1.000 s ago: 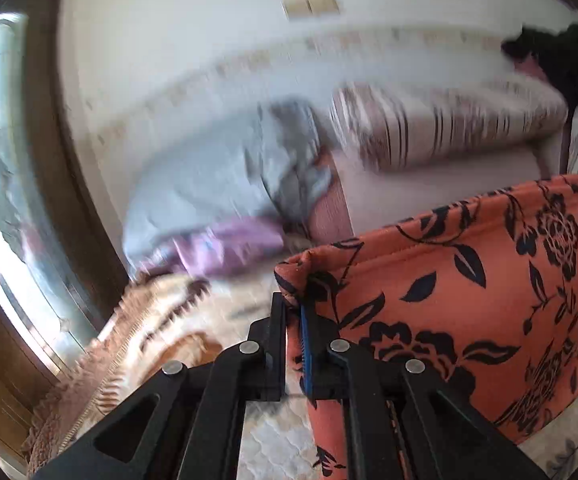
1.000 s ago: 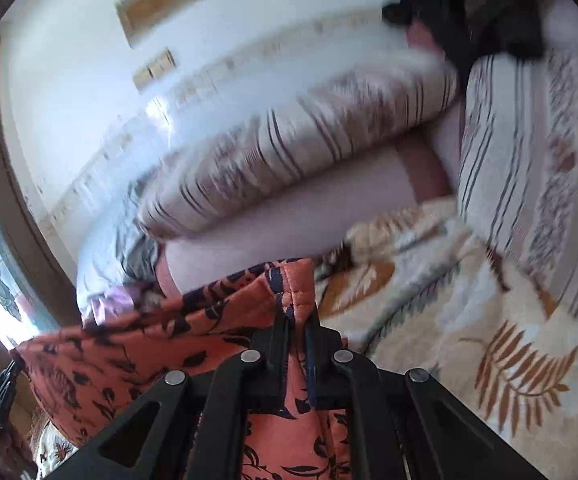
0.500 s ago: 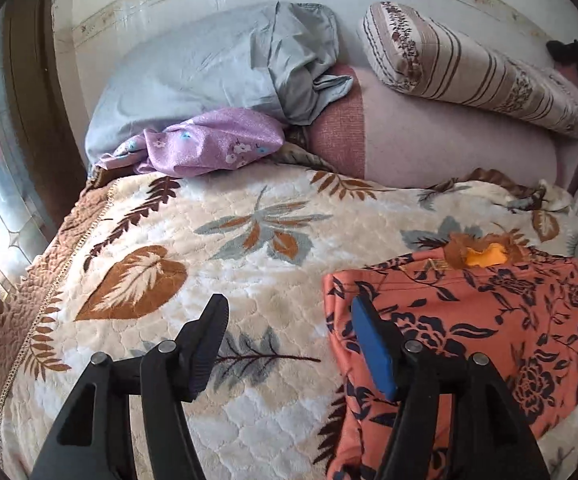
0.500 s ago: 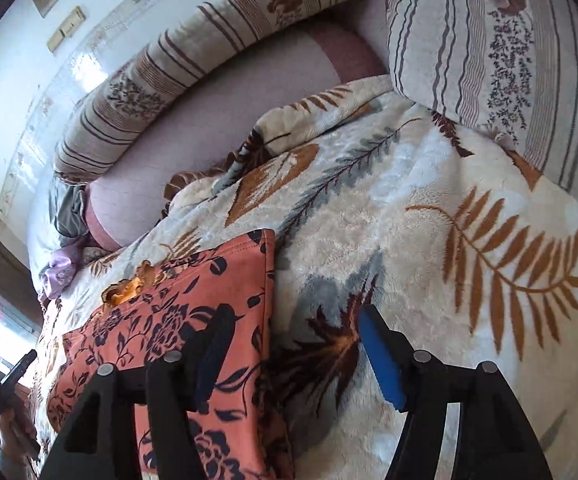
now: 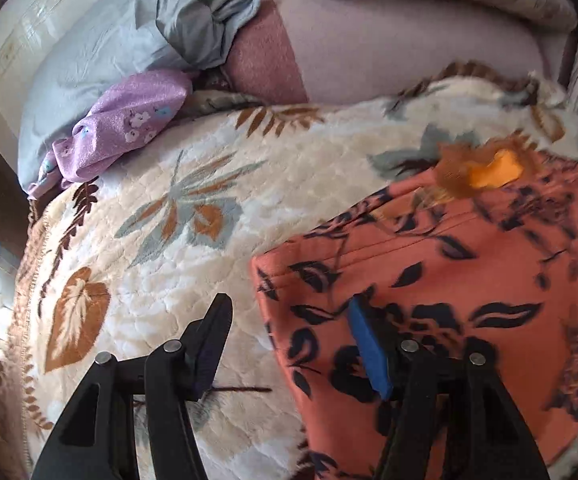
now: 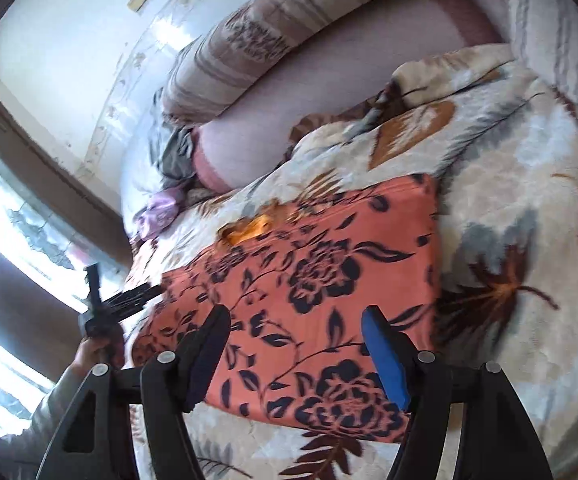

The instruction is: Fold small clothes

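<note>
Two grippers are hanging over one wide bed, and the leaf-patterned blanket [image 5: 193, 184] is covering nearly all of it. On that blanket the orange floral garment [image 6: 329, 280] is lying flat as a folded slab, with a yellow-orange patch of neckline [image 6: 249, 229] showing at its far edge. Its long axis is running left to right across the bed, from one gripper to the other.

In the left wrist view the left gripper [image 5: 289, 344] is straddling the garment's near-left corner: the blue pad [image 5: 369, 352] is sitting over the cloth, the dark finger [image 5: 209, 340] over bare blanket, so the left edge is lying between them, unpinched as far as can be seen. The right gripper [image 6: 297, 356] is hovering above the garment's near-right part, with cloth under both fingers and the right edge just beyond the blue pad. Its jaws are opening, with nothing clamped. Both hands are released, then.

Neither hand is clearly nearer; each is standing at its own end, so I judge the next fold would be turning on those two short edges.

No containers are showing. At the far side, a grey pillow [image 5: 101, 60], a striped bolster [image 6: 249, 40] and a small lilac garment [image 5: 121, 124] are lying well apart from the orange one.
</note>
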The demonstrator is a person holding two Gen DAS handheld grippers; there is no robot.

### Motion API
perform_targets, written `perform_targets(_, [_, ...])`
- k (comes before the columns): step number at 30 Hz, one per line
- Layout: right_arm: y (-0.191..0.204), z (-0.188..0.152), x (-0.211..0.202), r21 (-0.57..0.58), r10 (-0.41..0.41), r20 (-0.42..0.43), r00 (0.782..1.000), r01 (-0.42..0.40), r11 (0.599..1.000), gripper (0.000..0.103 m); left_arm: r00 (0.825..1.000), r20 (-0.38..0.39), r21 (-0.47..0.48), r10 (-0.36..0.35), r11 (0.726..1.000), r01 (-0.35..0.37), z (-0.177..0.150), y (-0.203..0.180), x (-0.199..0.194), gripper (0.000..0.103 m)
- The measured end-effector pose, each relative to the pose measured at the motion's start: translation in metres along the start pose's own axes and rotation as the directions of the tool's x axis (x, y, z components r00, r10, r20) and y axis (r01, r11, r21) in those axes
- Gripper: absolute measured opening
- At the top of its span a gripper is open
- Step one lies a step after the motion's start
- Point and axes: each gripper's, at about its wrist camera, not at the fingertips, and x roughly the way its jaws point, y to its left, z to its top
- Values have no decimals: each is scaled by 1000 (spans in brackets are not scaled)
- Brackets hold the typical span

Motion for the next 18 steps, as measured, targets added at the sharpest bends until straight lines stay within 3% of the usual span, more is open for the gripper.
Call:
perform_targets(1, [-9,8,18,25,-30,-44,999,31,999,72,1000,-10,-11,3,1000,-3,2,5,10,64])
perform_targets(2, [-22,14,31,72,-114,-65,991,119,990,72,1000,-4,-67,-17,998,17,6,15,10,67])
perform_targets(3, [-35,19,37,141,-175,-64,982,183,973,72,1000,-13,-134,8,991,-10,8,27,5,66])
perform_targets(4, [-42,20,34,196,-171,-40,984,176,965,72,999,-5,-186,52,981,-52,10,38,-6,66])
perform_targets(5, [-40,19,26,222,-142,3,990,138,965,72,998,30,-225,53,973,-45,7,48,-21,66])
perform_targets(7, [-23,7,2,205,-92,84,992,73,976,72,994,99,-296,-37,953,65,-10,65,-56,66])
perform_targets(10, [-2,-35,-32,215,-31,146,989,-1,977,76,970,179,-377,-165,899,223,-60,71,-107,66])
perform_targets(12, [1,-71,-46,285,-13,166,986,-36,958,86,952,235,-445,-196,849,284,-102,63,-134,73])
perform_targets(14, [-5,-109,-49,380,-13,168,986,-52,924,88,931,277,-504,-240,789,353,-139,47,-148,78])
perform_targets(18, [-33,-148,-29,585,25,159,987,-115,803,89,922,281,-652,-268,652,388,-183,18,-142,78])
